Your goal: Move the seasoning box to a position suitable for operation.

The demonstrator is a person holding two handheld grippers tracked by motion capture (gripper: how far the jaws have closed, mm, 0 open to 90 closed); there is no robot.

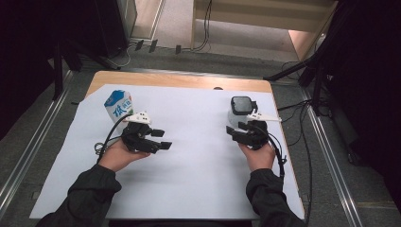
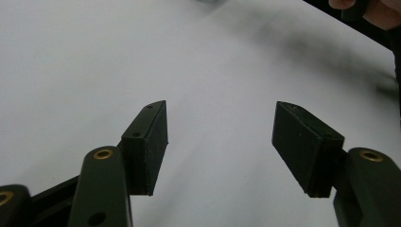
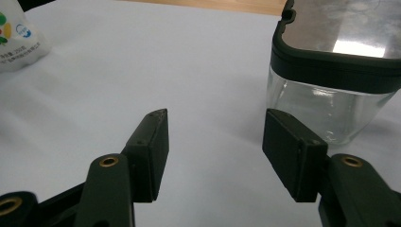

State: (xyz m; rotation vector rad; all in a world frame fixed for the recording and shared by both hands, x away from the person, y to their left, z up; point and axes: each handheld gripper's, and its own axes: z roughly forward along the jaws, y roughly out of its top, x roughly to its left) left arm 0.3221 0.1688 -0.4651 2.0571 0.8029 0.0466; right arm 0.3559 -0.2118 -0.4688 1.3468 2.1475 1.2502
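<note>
A small blue-and-white milk carton stands upright at the back left of the white sheet; its corner shows in the right gripper view. A clear glass container with a dark lid stands at the back right, close ahead in the right gripper view. My left gripper is held just right of and nearer than the carton, jaws open over bare sheet. My right gripper sits just in front of the container, open, with nothing between its pads; the container is ahead to its right.
The white sheet covers a wooden table. Cables trail off the table's right side. Dark stands and tripod legs flank the table on a grey floor.
</note>
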